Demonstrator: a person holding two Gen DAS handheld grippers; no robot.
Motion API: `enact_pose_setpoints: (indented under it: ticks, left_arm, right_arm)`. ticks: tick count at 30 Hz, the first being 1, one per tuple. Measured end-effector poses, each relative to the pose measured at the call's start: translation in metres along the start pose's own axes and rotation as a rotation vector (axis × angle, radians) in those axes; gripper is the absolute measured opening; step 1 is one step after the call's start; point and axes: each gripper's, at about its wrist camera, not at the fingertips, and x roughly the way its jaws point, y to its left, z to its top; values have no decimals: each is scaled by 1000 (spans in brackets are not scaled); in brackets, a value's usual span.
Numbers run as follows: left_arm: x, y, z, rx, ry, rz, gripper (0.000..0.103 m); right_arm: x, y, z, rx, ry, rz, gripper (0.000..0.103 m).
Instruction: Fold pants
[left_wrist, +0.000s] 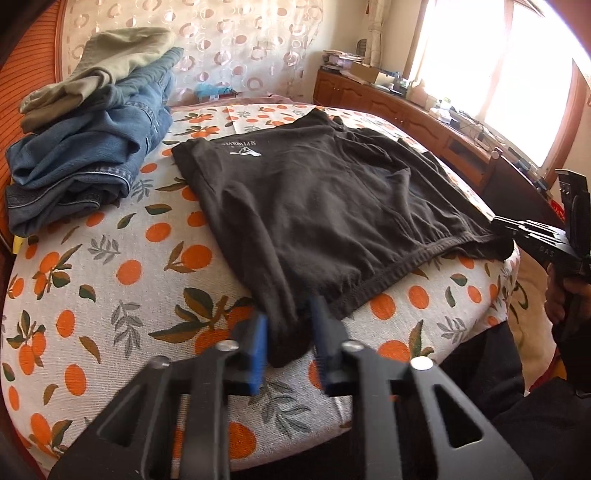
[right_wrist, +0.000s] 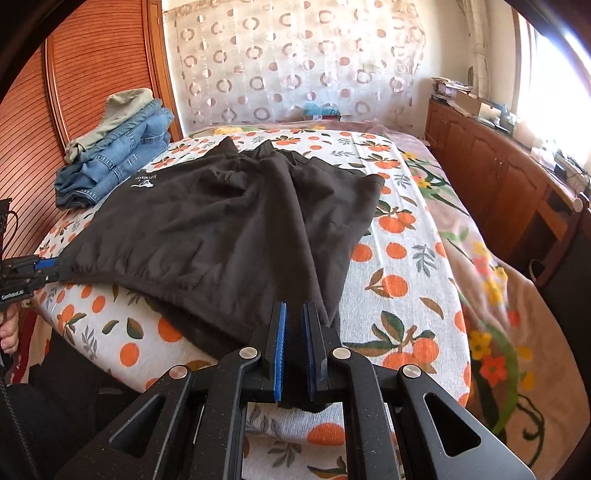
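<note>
The bed (right_wrist: 417, 236), covered by an orange-print sheet, carried the black pants (right_wrist: 229, 225) spread flat ahead of both grippers. A stack of folded jeans (left_wrist: 92, 162) lay beyond the left gripper (left_wrist: 290, 343), to its left. The left gripper was clamped on one waistband corner. The right gripper (right_wrist: 294, 332) was clamped on the other corner.

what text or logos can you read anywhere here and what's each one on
"SEPTWOLVES", seen upside down, above a small white animal logo: on the black pants.
"DAS": partly legible on the body of the right gripper, seen from the left wrist view.
"GenRobot.AI" or the like: on the body of the left gripper, too blurred to be sure.
Boxes on the wooden cabinet: print too small to read.
</note>
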Motion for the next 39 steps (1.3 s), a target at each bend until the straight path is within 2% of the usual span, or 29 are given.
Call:
enact_pose_setpoints:
  ticks: [2,5,9,17,21,25,31,35,37,39]
  left_arm:
    - [-7,3,1,-9,-29,-5,6]
    - [-29,15,5,-49,-106,19,6]
    - [-36,22,5,-41,-93,33,6]
    - [-16,26,-6,-61,-17,37,7]
    - [-12,30,-9,-79,-11,31,9]
    - [-12,32,-10,-88,-16,23,10]
    - [-13,32,-10,-84,-20,12,20]
    - [-13,26,-9,-70,-19,26,42]
    - [-13,25,-9,-73,-21,27,44]
    - [-13,27,-9,-82,-25,23,44]
  right_arm:
    - [0,-4,2,9,-3,2,9]
    - [-6,-8,1,13,-10,-9,9]
    - [-8,-10,-3,30,-12,-4,9]
    - [2,-6,-10,36,32,-5,10]
    - [1,-8,-13,54,45,-42,17]
    - [1,1,-14,33,51,-27,24]
    - [2,7,-15,14,54,-28,34]
    - [4,8,-15,11,58,-50,38]
    - [3,7,-16,13,61,-64,45]
    - [2,5,-17,24,63,-62,46]
